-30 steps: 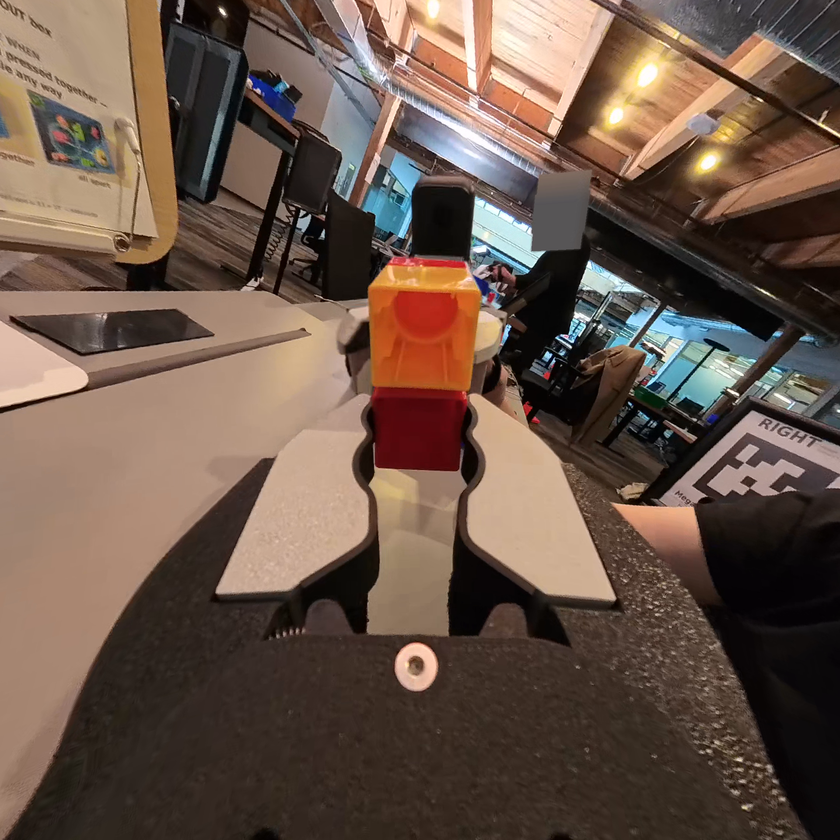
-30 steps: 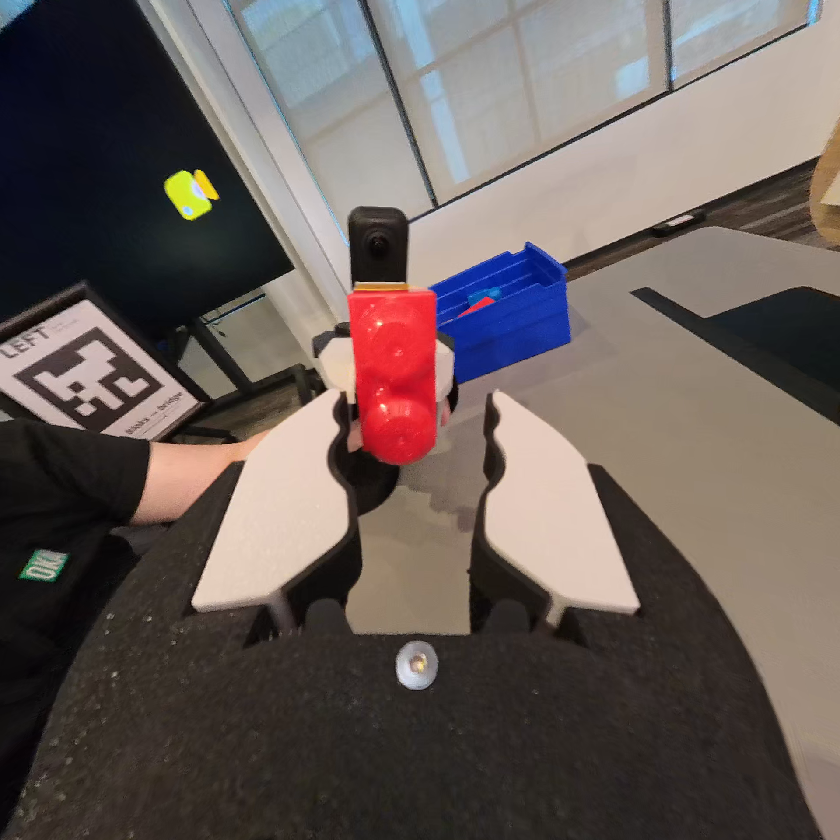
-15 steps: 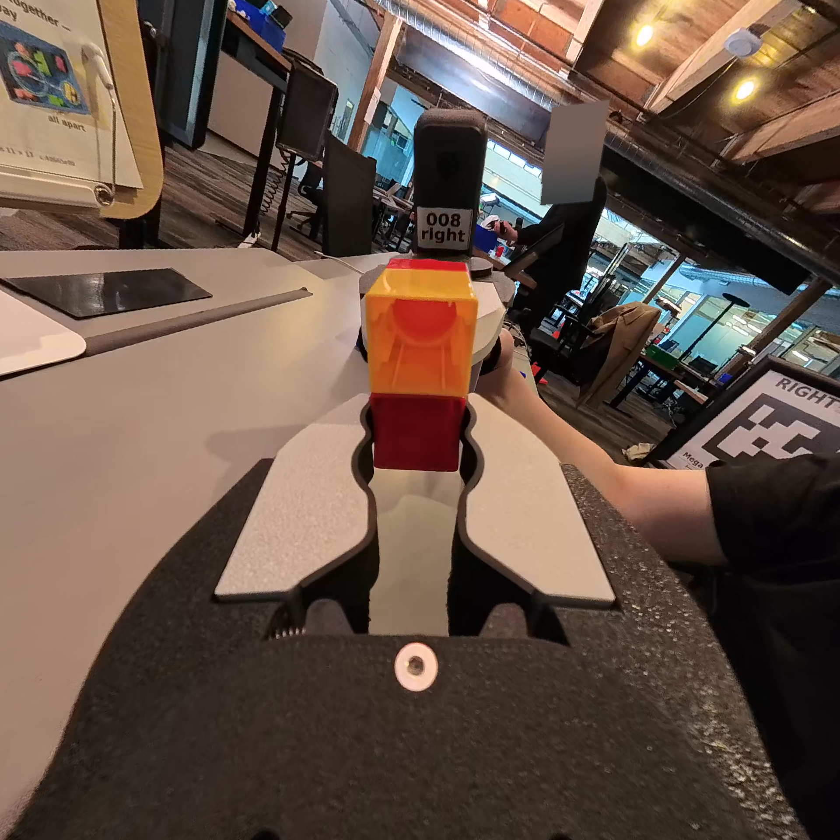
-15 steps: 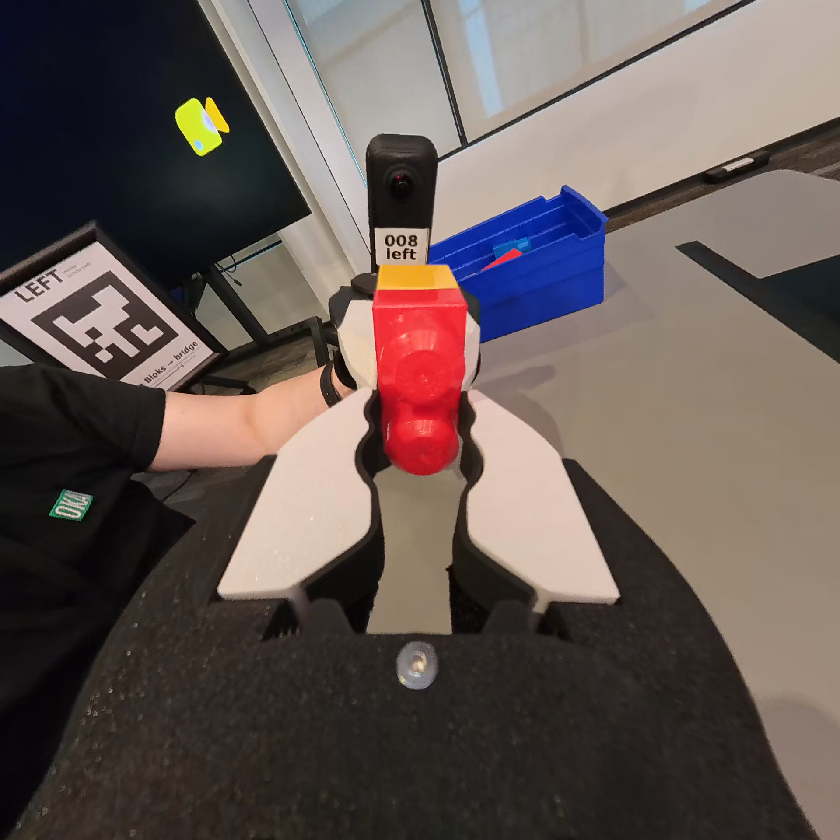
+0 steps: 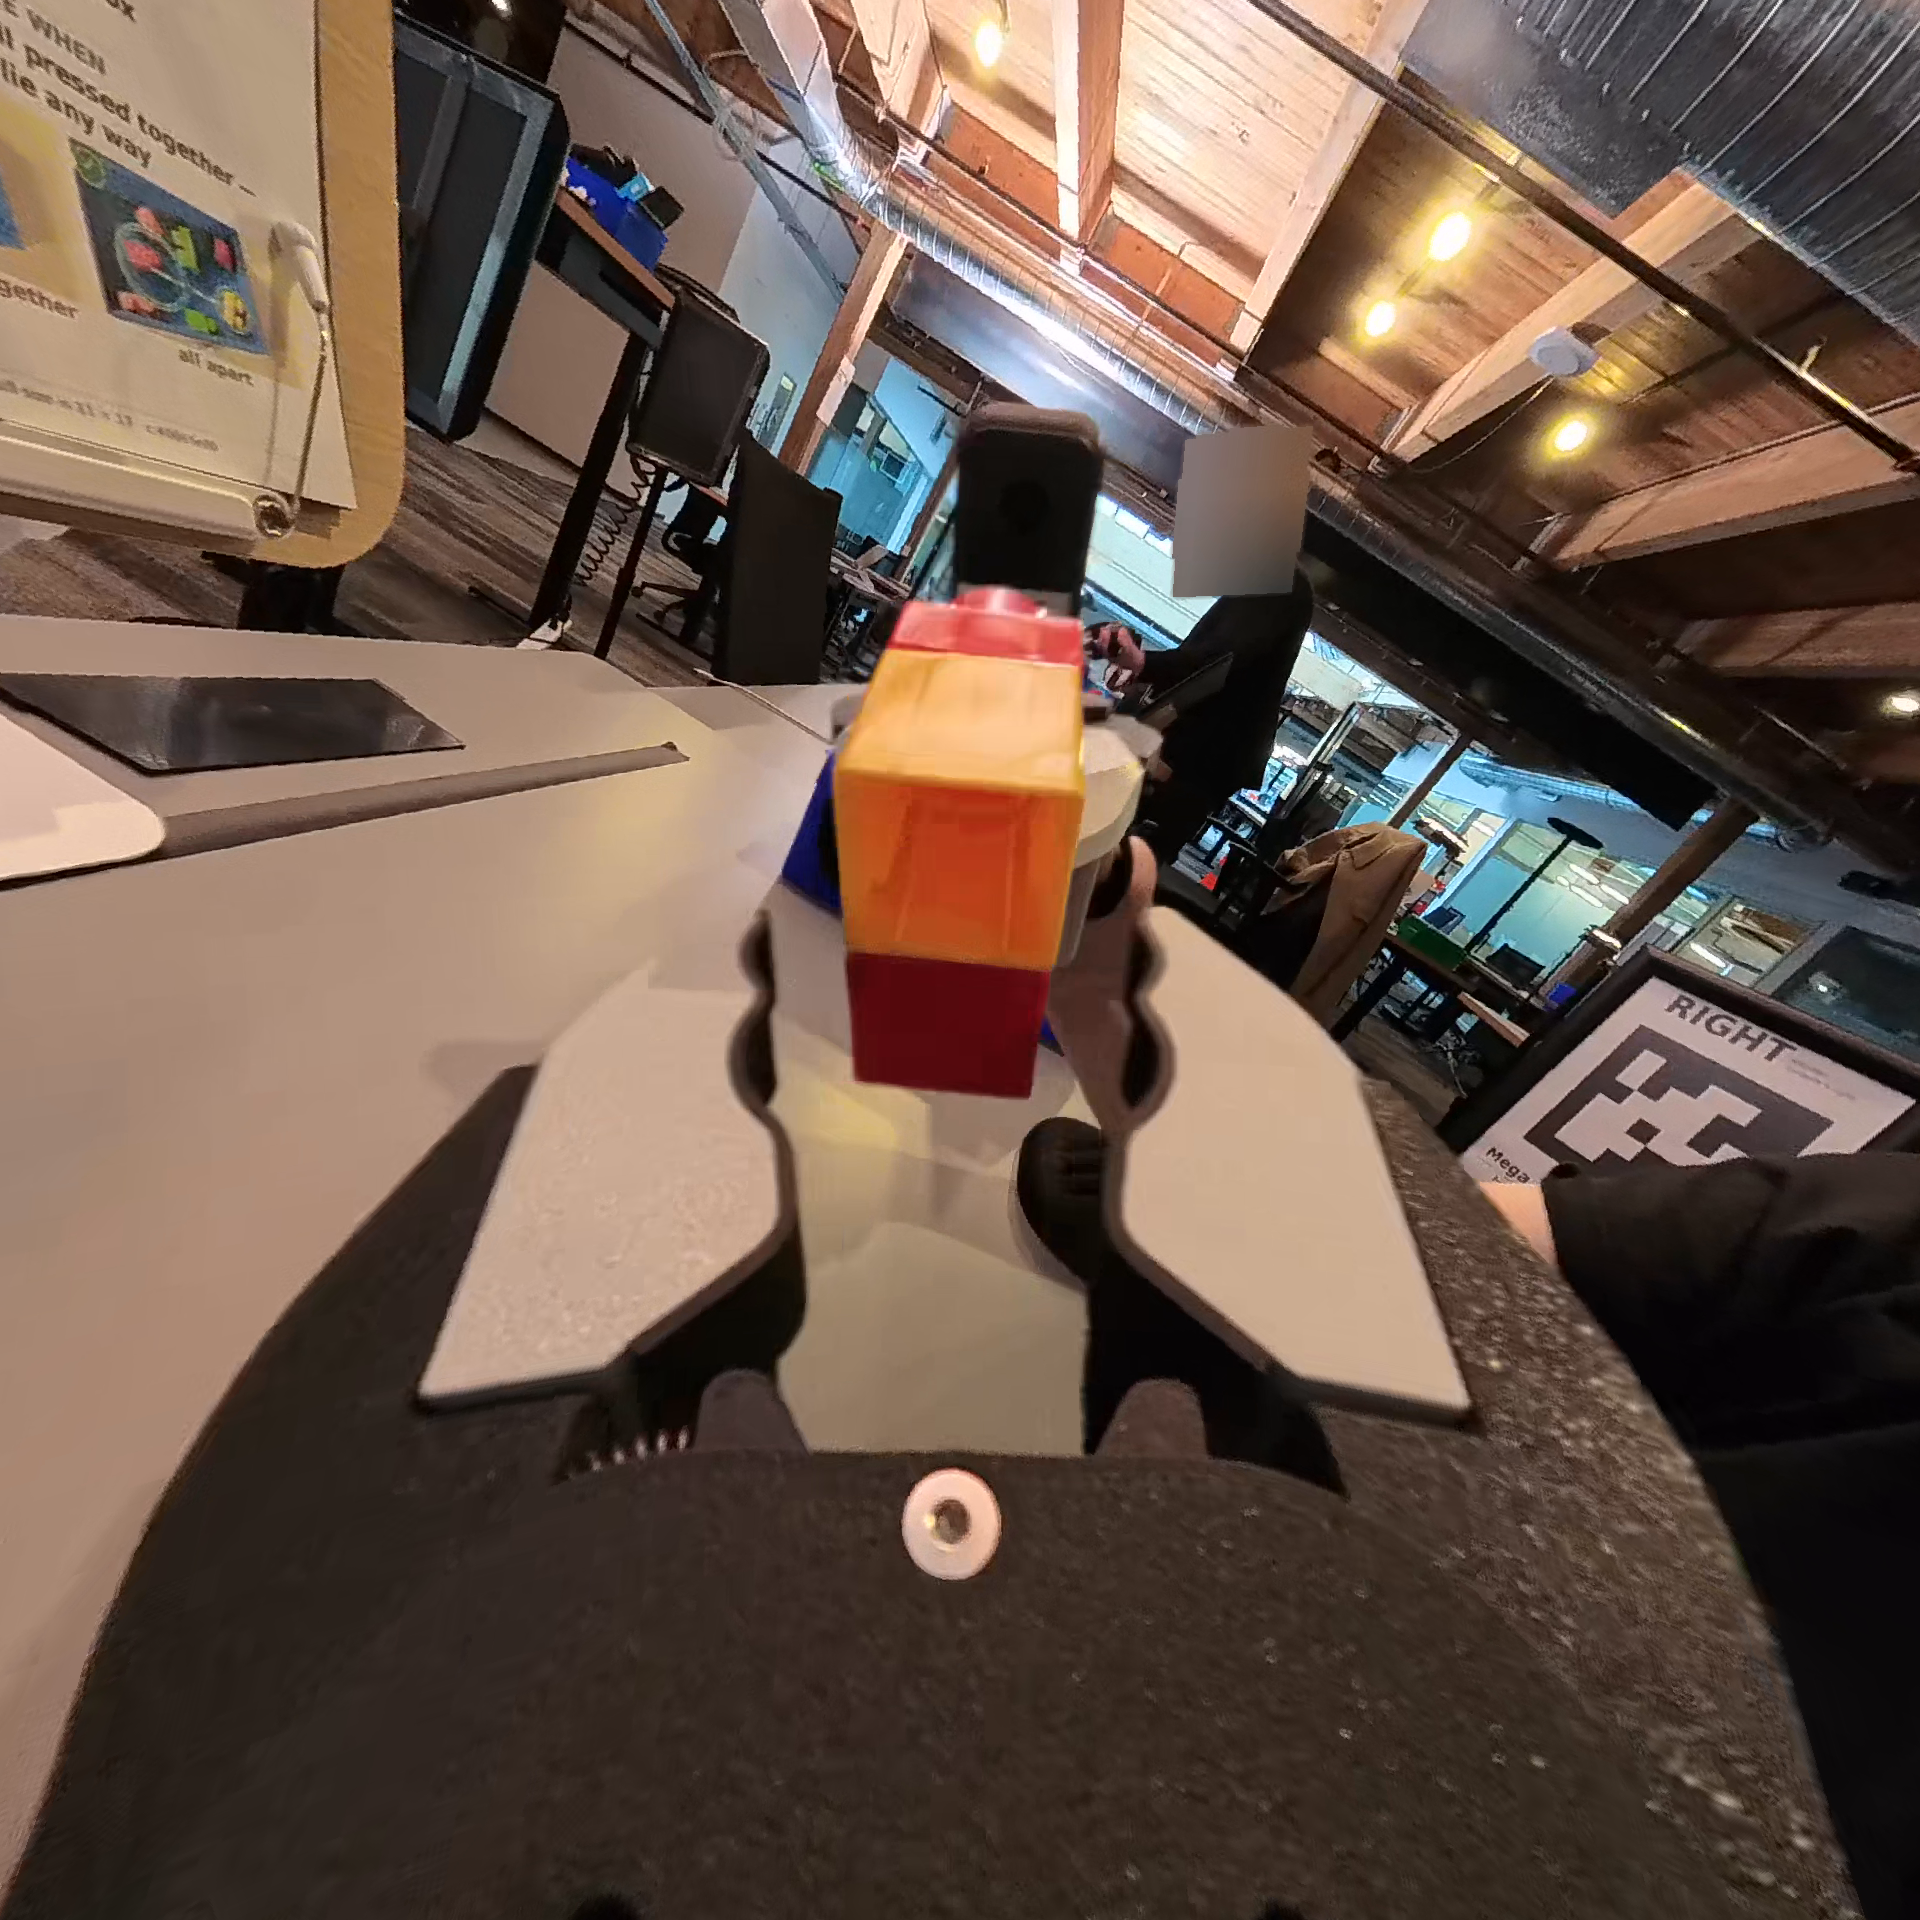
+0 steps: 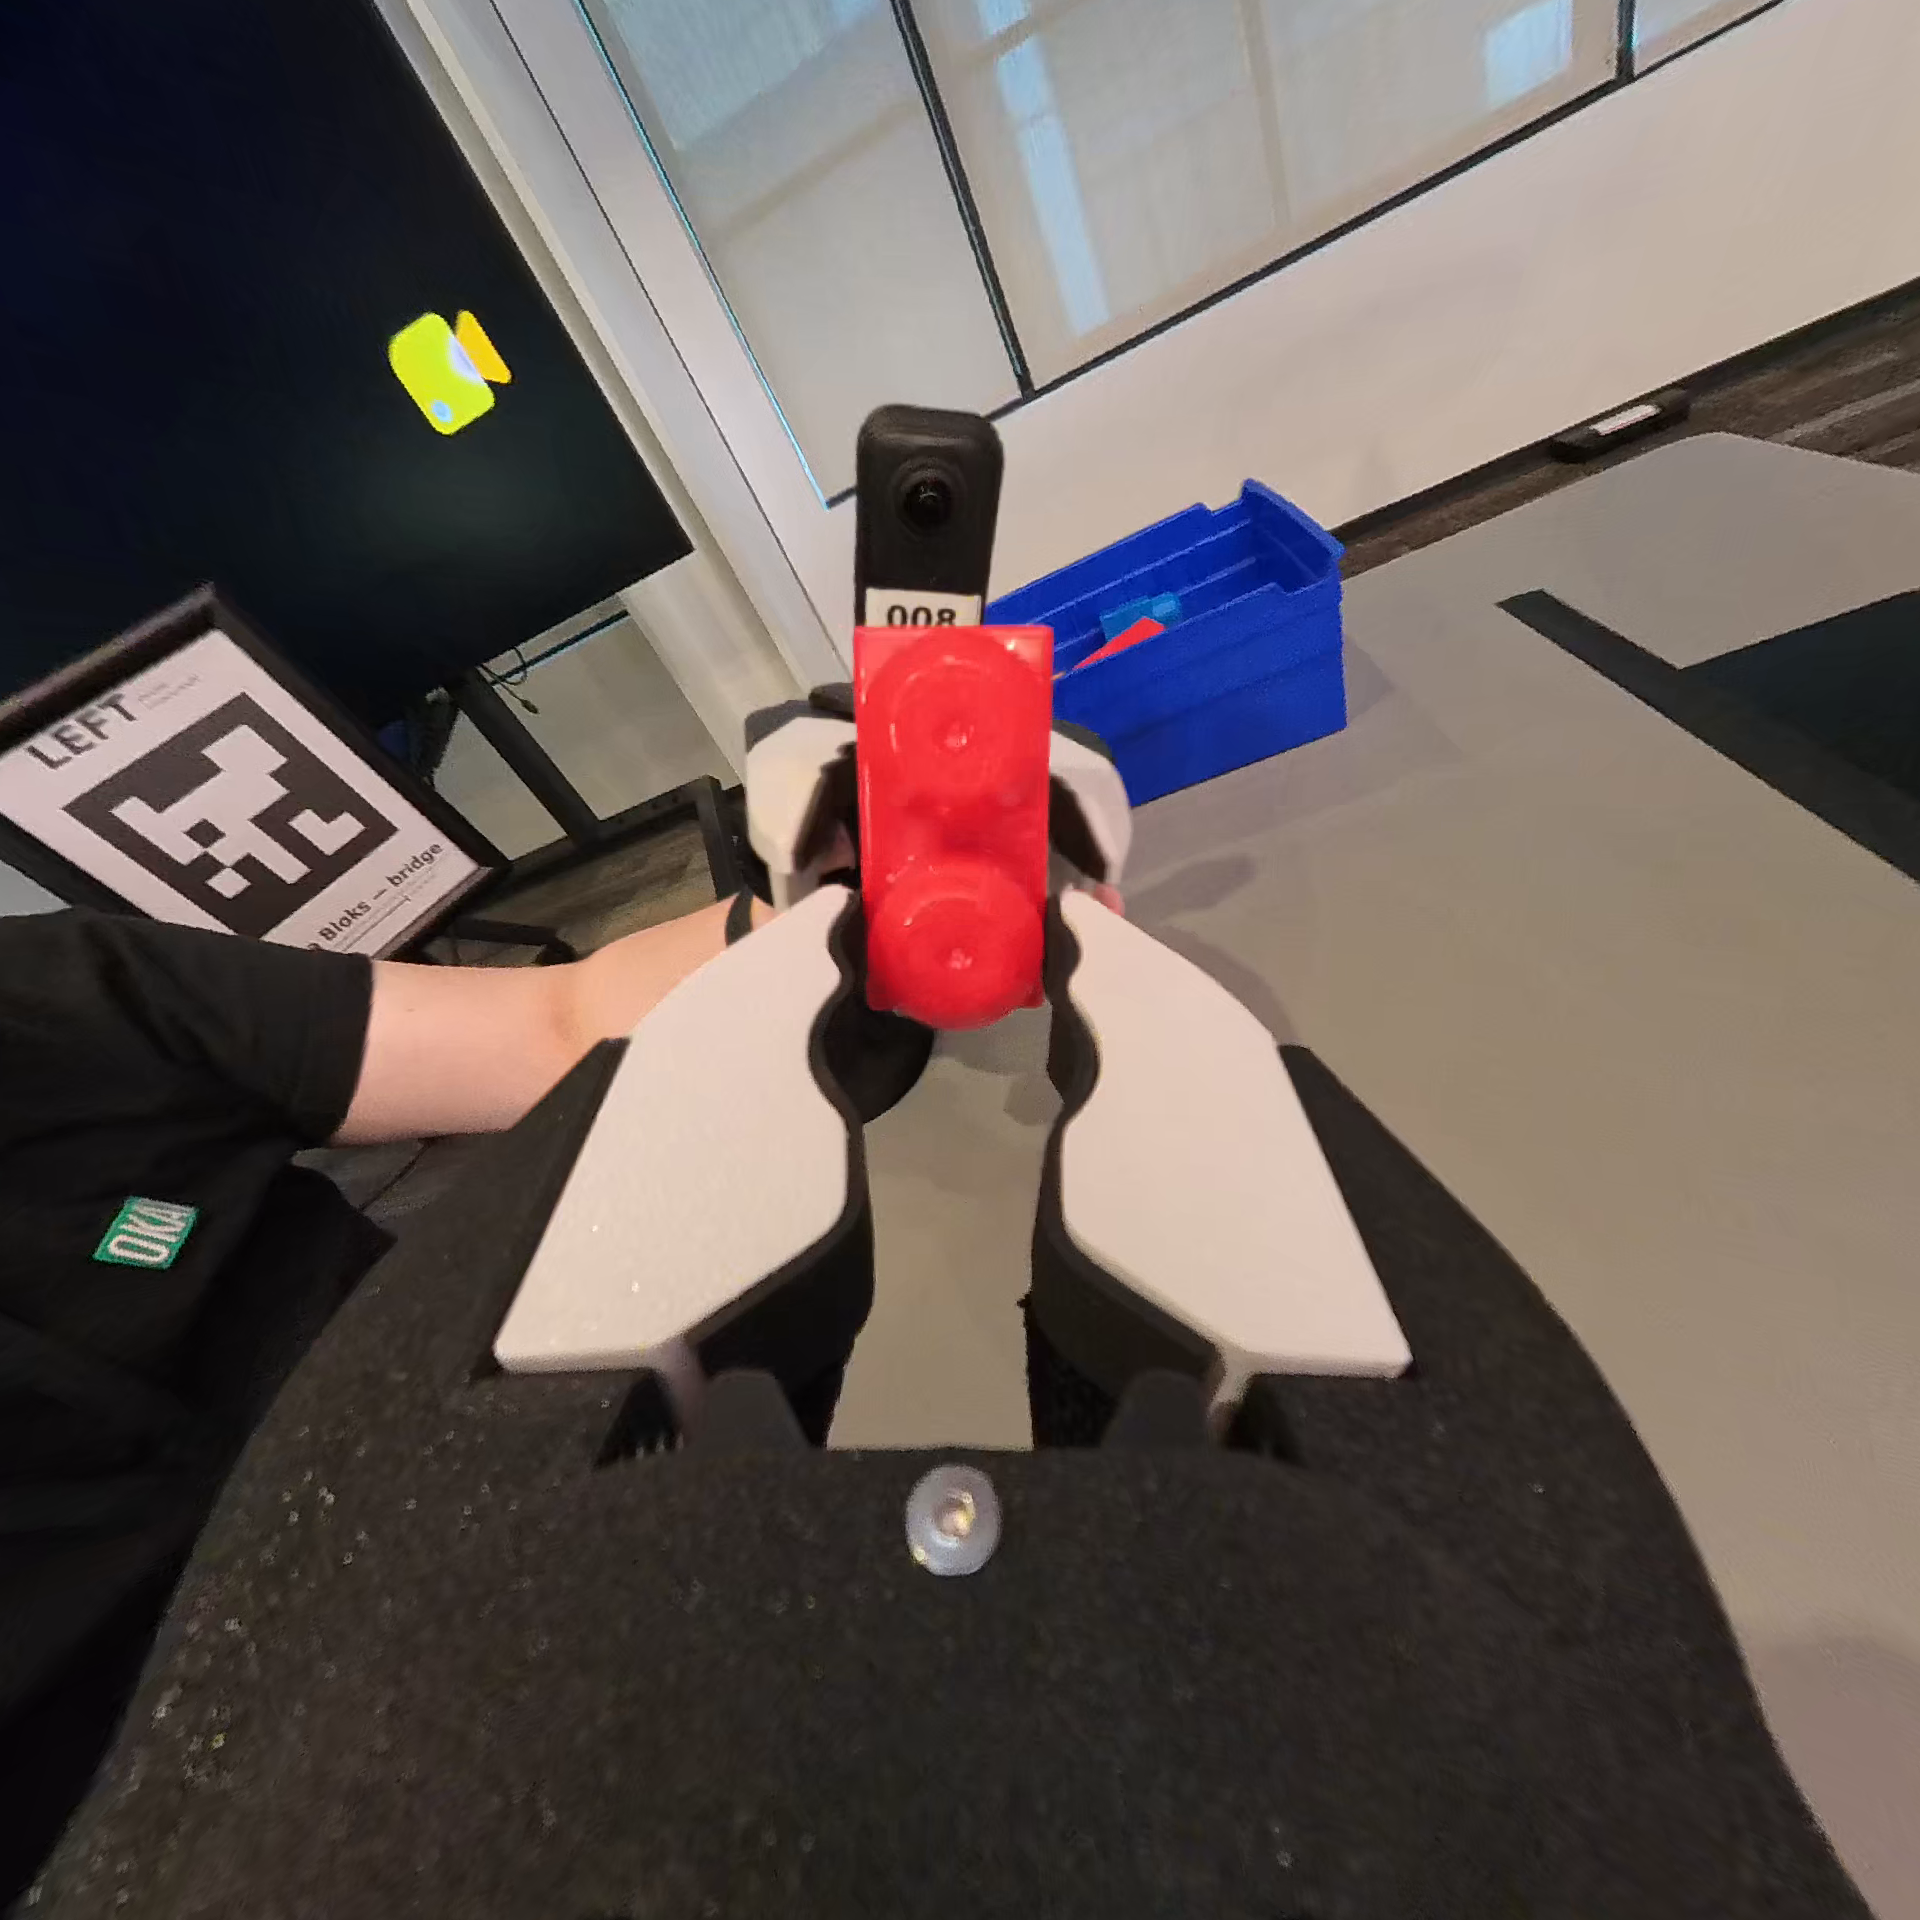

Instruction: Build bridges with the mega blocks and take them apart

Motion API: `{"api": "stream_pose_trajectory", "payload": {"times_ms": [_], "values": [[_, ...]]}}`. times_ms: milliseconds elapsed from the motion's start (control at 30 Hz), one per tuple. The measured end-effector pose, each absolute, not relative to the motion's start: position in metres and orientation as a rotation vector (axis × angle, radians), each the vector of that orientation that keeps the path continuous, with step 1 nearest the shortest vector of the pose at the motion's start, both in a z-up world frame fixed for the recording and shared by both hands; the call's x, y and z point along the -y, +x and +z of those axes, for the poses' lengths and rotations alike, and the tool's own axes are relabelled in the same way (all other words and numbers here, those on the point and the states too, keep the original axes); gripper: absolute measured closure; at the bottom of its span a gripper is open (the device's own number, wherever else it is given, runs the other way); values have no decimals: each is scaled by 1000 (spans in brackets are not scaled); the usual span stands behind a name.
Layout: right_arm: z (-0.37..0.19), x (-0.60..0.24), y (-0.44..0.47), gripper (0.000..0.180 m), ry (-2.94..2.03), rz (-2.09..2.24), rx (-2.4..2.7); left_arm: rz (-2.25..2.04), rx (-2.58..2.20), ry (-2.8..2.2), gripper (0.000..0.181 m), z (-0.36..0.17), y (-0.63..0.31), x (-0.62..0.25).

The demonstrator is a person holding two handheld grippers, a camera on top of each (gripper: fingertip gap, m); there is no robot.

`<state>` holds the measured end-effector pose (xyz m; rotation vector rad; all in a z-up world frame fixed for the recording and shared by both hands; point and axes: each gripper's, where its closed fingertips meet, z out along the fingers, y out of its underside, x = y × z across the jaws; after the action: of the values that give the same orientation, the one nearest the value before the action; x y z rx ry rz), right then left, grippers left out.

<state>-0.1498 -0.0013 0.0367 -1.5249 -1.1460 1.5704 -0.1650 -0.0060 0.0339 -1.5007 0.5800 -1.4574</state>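
Note:
A stack of mega blocks hangs in the air between my two grippers. In the left wrist view it is an orange block (image 5: pixel 956 831) with a dark red block (image 5: pixel 943 1023) below and a red block (image 5: pixel 987 629) on top. A blue piece (image 5: pixel 805 857) shows partly behind it. My left gripper (image 5: pixel 951 925) is open, its jaws apart on either side of the dark red block. In the right wrist view my right gripper (image 6: pixel 948 925) is shut on the red block (image 6: pixel 951 800), seen studs-on. The left gripper's grey fingers (image 6: pixel 779 790) stand open behind it.
A blue bin (image 6: pixel 1195 665) with a few blocks stands on the grey table (image 6: pixel 1507 987) behind the stack. A black mat (image 5: pixel 229 717) lies far left. Framed marker signs (image 6: pixel 208 810) (image 5: pixel 1704 1101) stand off the table's edge. A person's forearm (image 6: pixel 488 1029) reaches in.
My right gripper closed on the red block one second to half a second ago. Since then my left gripper has opened and let go of the dark red block; the stack stays with the right.

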Motion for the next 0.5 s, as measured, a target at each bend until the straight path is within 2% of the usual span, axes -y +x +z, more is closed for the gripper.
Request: {"api": "stream_pose_trajectory", "payload": {"times_ms": [100,200,300,400,500], "values": [[53,-2,-132,148,-1534,1499,1114,-1445,-570,-1491,113,33,-174,2],[94,2,-90,148,-1518,1376,1045,-1493,-529,-1464,115,36,-186,-2],[119,-7,-19,147,-1630,996,981,-1508,-511,-1492,119,26,-190,-9],[113,-33,85,147,-1881,588,905,-1545,-535,-1519,123,19,-183,-7],[79,-36,182,147,-2059,426,1008,-1531,-598,-1544,125,13,-172,-1]]}}
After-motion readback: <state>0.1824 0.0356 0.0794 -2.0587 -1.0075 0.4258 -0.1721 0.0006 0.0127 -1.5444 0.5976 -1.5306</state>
